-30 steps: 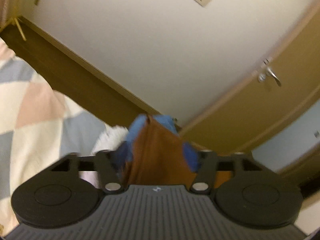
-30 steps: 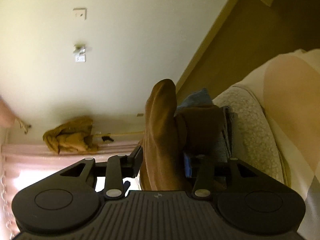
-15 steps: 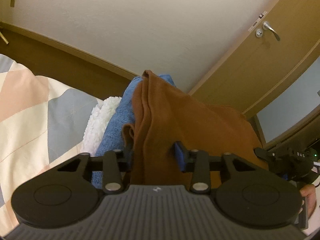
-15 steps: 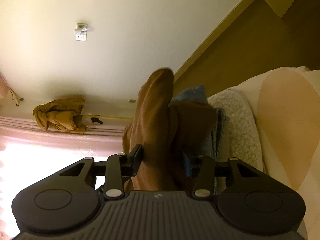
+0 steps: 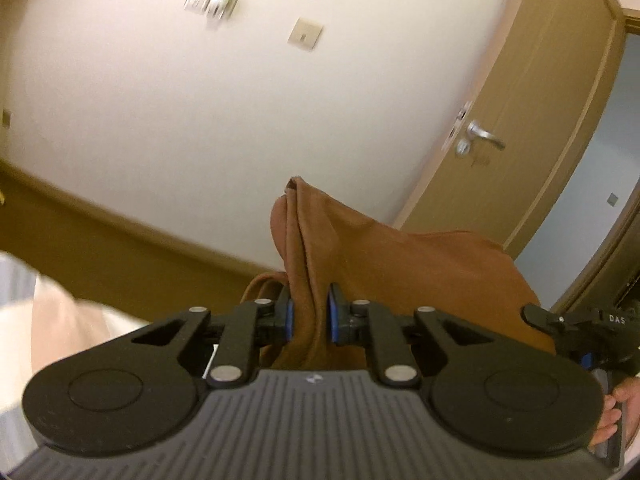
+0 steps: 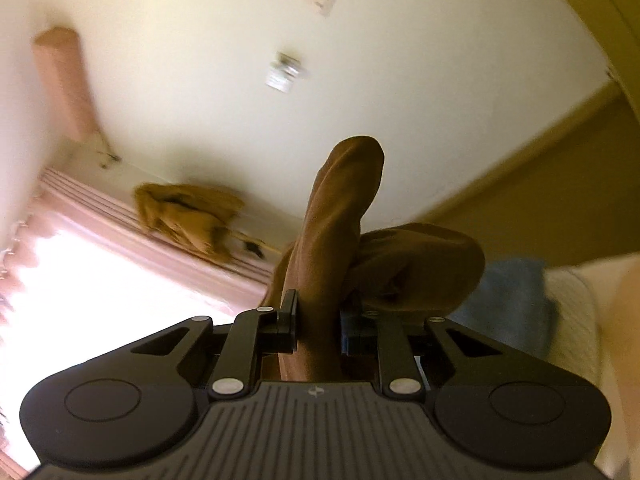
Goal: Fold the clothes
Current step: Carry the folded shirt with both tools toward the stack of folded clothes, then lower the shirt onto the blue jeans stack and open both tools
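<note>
Both of my grippers hold one brown garment (image 5: 400,264) aloft, with both wrist cameras tilted up toward the wall (image 5: 200,120) and door (image 5: 540,100). My left gripper (image 5: 309,316) is pinched on a gathered fold of the cloth between its blue pads; from there the fabric runs taut across to my right gripper (image 5: 576,320), seen at the right edge of the left wrist view with my hand (image 5: 620,400) behind it. In the right wrist view, my right gripper (image 6: 318,328) is likewise clamped on a bunched ridge of the brown garment (image 6: 340,208), which stands up in front of the lens. A blue cloth (image 6: 512,300) and a white fleecy item (image 6: 576,312) lie to the lower right, beside the patterned bedding (image 5: 48,320). An ochre garment (image 6: 188,216) hangs near the curtain (image 6: 80,280). The garment appears to be lifted and stretched between two grasp points; whether this opens it for a fold or carries a fold over, the views do not settle. To do this well I judge that both pinches should stay firm, the span between them level and lightly tensioned, and the hanging part free of the blue cloth below.
</note>
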### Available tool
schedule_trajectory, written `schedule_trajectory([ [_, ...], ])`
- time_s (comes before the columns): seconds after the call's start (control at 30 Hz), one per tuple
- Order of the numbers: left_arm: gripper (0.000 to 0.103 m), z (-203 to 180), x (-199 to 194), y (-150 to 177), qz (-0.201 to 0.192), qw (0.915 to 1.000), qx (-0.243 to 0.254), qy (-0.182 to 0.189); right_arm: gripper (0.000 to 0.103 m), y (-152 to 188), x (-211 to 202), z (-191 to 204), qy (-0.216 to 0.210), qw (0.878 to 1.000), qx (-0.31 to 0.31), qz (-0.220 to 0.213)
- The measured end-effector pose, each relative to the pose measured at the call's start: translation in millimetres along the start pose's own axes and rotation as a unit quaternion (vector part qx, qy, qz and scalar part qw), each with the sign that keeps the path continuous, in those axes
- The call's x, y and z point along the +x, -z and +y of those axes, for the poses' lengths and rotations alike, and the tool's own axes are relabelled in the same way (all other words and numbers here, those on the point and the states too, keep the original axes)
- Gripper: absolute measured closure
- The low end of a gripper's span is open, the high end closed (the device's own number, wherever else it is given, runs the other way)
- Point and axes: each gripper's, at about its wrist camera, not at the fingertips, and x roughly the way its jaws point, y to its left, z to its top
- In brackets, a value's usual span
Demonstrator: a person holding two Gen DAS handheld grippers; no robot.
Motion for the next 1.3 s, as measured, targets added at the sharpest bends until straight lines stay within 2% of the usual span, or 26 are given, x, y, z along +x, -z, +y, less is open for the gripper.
schedule_trajectory([
  [0.1, 0.091, 2, 9, -7, 0.017, 0.9998, -0.006, -0.001, 0.084, -4, 0, -4, -0.001, 0.999, 0.032, -0.006],
  [0.2, 0.093, 21, 35, 13, 0.093, 0.9951, -0.027, -0.022, 0.084, -8, 0, -7, -0.002, 0.998, 0.064, -0.011],
  [0.27, 0.093, 41, 57, 37, 0.153, 0.9857, -0.053, -0.046, 0.079, 2, 11, -44, 0.061, 0.989, 0.134, 0.026],
  [0.33, 0.09, 58, 69, 60, 0.182, 0.9784, -0.075, -0.063, 0.066, 16, 20, -75, 0.108, 0.979, 0.165, 0.055],
  [0.37, 0.089, 64, 71, 66, 0.185, 0.977, -0.084, -0.064, 0.054, 23, 18, -85, 0.107, 0.979, 0.167, 0.049],
  [0.4, 0.088, 66, 66, 67, 0.174, 0.9789, -0.09, -0.057, 0.05, 28, 14, -89, 0.095, 0.981, 0.164, 0.044],
  [0.43, 0.088, 68, 61, 66, 0.163, 0.9806, -0.096, -0.05, 0.048, 32, 10, -86, 0.082, 0.984, 0.151, 0.039],
  [0.47, 0.079, 69, 55, 66, 0.156, 0.9815, -0.103, -0.044, 0.048, 35, 6, -83, 0.068, 0.988, 0.136, 0.033],
  [0.5, 0.074, 70, 50, 66, 0.152, 0.9816, -0.109, -0.039, 0.047, 40, 2, -77, 0.064, 0.991, 0.117, 0.031],
  [0.6, 0.072, 73, 37, 74, 0.153, 0.9811, -0.112, -0.037, 0.045, 55, -7, -63, 0.067, 0.996, 0.056, 0.032],
  [0.67, 0.074, 68, 39, 82, 0.165, 0.9794, -0.109, -0.04, 0.045, 68, -1, -56, 0.091, 0.995, 0.019, 0.037],
  [0.7, 0.085, 63, 39, 84, 0.165, 0.9799, -0.104, -0.042, 0.047, 69, -1, -54, 0.102, 0.994, 0.007, 0.04],
  [0.73, 0.09, 57, 37, 83, 0.157, 0.9822, -0.094, -0.043, 0.066, 70, 2, -53, 0.117, 0.992, -0.004, 0.04],
  [0.77, 0.095, 50, 35, 82, 0.149, 0.9844, -0.084, -0.044, 0.071, 68, 2, -53, 0.114, 0.993, 0.002, 0.04],
  [0.83, 0.096, 40, 23, 77, 0.129, 0.9883, -0.071, -0.039, 0.08, 61, -1, -51, 0.099, 0.994, 0.019, 0.041],
  [0.93, 0.096, 29, 5, 69, 0.11, 0.9917, -0.058, -0.034, 0.082, 49, -6, -49, 0.076, 0.995, 0.047, 0.048],
  [1.0, 0.096, 27, 4, 70, 0.113, 0.9916, -0.049, -0.039, 0.082, 47, -11, -48, 0.065, 0.994, 0.067, 0.059],
  [1.07, 0.095, 30, 13, 78, 0.132, 0.9889, -0.04, -0.055, 0.082, 54, -12, -46, 0.075, 0.993, 0.058, 0.067],
  [1.13, 0.093, 35, 23, 93, 0.157, 0.9842, -0.04, -0.07, 0.082, 63, -5, -54, 0.105, 0.991, 0.045, 0.075],
  [1.17, 0.09, 37, 23, 97, 0.157, 0.9839, -0.043, -0.075, 0.081, 66, -3, -60, 0.111, 0.99, 0.047, 0.074],
  [1.2, 0.082, 36, 18, 98, 0.149, 0.9843, -0.044, -0.083, 0.079, 68, -1, -65, 0.115, 0.989, 0.05, 0.072],
  [1.27, 0.077, 34, 6, 97, 0.133, 0.9849, -0.044, -0.102, 0.059, 69, -6, -59, 0.122, 0.99, 0.031, 0.067],
  [1.3, 0.078, 33, -3, 92, 0.122, 0.9849, -0.044, -0.114, 0.057, 68, -12, -51, 0.13, 0.99, 0.012, 0.057],
])
